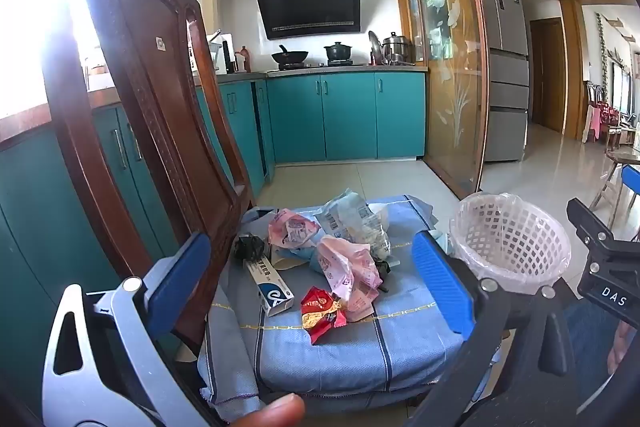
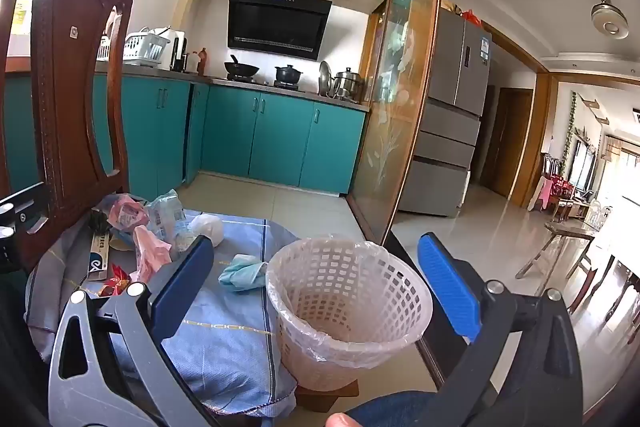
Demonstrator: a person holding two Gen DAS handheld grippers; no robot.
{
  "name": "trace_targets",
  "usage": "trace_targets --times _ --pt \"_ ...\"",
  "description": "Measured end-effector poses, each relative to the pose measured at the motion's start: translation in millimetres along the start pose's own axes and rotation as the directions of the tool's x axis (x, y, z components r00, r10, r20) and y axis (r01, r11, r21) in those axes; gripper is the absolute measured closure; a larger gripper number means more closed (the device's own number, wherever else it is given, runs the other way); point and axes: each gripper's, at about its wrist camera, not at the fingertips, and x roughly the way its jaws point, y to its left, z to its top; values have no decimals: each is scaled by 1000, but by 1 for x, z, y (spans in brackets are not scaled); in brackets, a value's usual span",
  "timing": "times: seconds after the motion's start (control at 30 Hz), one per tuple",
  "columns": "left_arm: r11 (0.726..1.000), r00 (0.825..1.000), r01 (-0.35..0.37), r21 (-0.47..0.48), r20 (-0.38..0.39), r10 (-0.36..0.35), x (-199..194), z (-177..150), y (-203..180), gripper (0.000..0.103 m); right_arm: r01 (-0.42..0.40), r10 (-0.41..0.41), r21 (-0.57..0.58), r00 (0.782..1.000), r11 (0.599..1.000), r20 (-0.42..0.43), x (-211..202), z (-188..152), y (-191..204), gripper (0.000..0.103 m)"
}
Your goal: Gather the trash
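Both tongs are hovering spread and empty — left tongs (image 1: 312, 287) facing the trash (image 1: 344, 259) lying mid-cushion (image 1: 360, 347), right tongs (image 2: 316, 283) framing the bin (image 2: 348, 303) standing right, ready for drops.

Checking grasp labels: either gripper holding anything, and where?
Nothing held. Left gripper and right gripper both have open jaws; trash lies on the cushion.

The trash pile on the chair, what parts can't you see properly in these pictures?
- Black scrap: too small and dark in the left wrist view to identify.
- White box: its print is too small to read.
- Pink bag: partly hidden by the right gripper finger in the right wrist view.
- Basket: its base is hidden by its own wall.
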Motion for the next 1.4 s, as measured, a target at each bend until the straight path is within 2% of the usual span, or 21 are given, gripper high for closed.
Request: trace_targets --times 0.7,1.4 --pt "999 1000 -1 33 -13 1 2 -1 -1 3 9 -9 -5 1000 1000 -18 4 -4 -1 3" --pt "999 1000 -7 31 28 6 1 -3 -3 3 11 -11 -9 1000 1000 -24 5 -7 -1 3"
